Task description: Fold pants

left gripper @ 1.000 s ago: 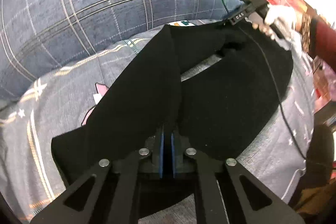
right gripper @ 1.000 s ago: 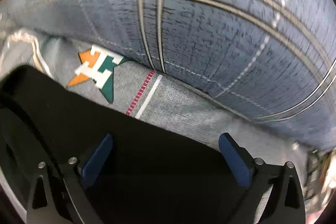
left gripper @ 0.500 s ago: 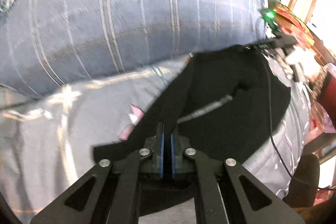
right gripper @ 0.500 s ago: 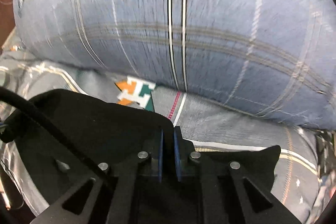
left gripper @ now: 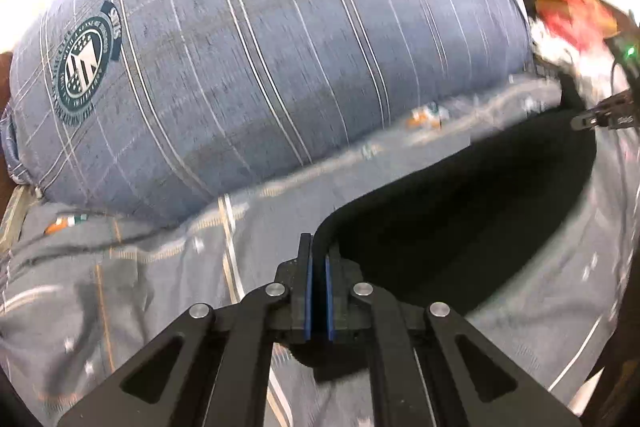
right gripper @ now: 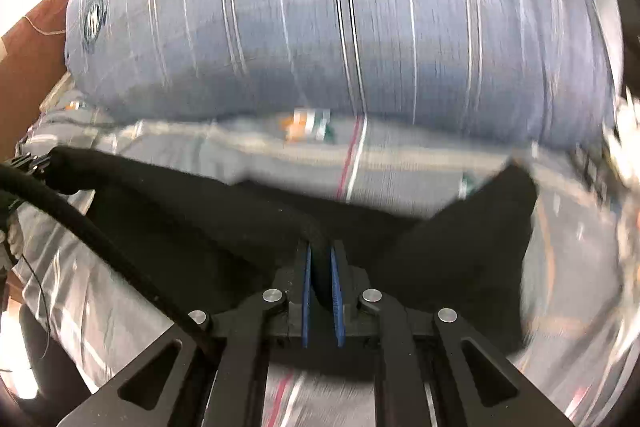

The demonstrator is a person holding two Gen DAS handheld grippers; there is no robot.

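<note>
Now that the right gripper, open a second ago, has clamped the pants as the left gripper already had, both hold black cloth lifted off the bed. From 6 o'clock the fabric sags toward 2 o'clock, leg spread gone. Beyond, at 12 o'clock, sits the plaid cushion. The fold looks underway.
</note>
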